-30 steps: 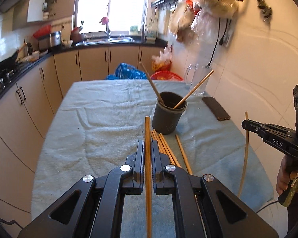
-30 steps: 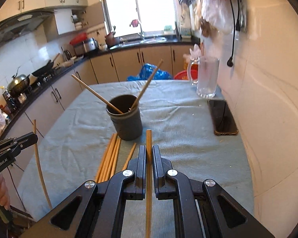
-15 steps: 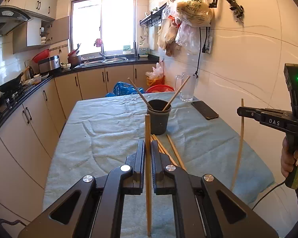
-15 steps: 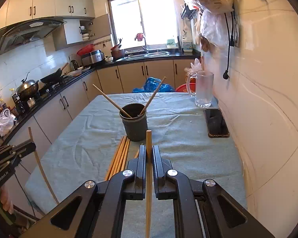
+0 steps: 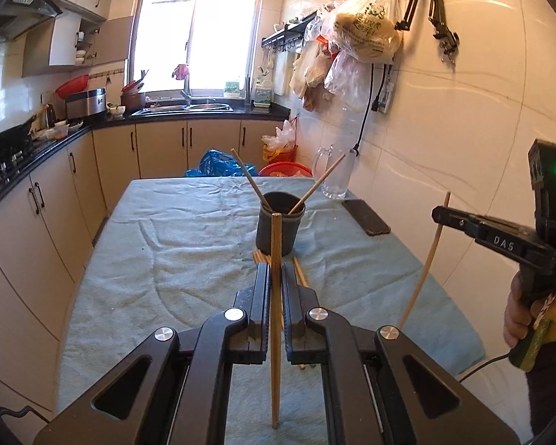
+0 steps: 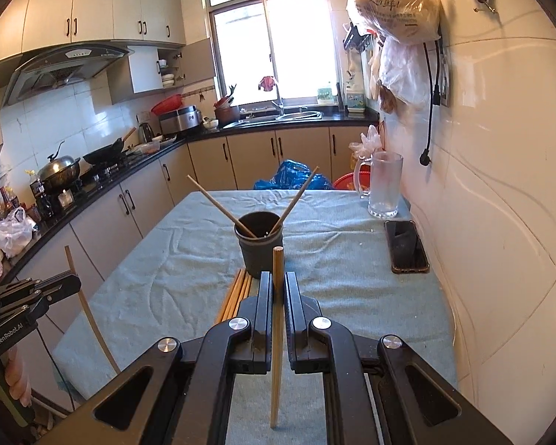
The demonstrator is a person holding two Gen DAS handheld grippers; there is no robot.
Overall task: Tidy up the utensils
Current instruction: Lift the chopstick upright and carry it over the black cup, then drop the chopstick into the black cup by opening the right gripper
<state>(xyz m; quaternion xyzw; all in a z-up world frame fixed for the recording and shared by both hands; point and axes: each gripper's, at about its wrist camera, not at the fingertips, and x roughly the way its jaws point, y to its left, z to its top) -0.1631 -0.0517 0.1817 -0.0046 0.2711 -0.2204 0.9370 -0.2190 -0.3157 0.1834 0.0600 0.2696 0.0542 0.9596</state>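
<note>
Gripping one chopstick upright between its closed pads, the left claw hangs above the cloth-covered desk. The right claw is likewise clamped on another chopstick. Ahead stands the dark cup with two chopsticks leaning inside; loose chopsticks lie at its base.

A cup is set near the middle of the cloth-covered counter, and two chopsticks are leaned in it, crossed outward. Loose chopsticks are laid on the counter just before the cup. A glass mug is placed at the far right corner by the wall, with a phone laid nearer — along the right edge. Cabinets are ranged to the left and behind.
</note>
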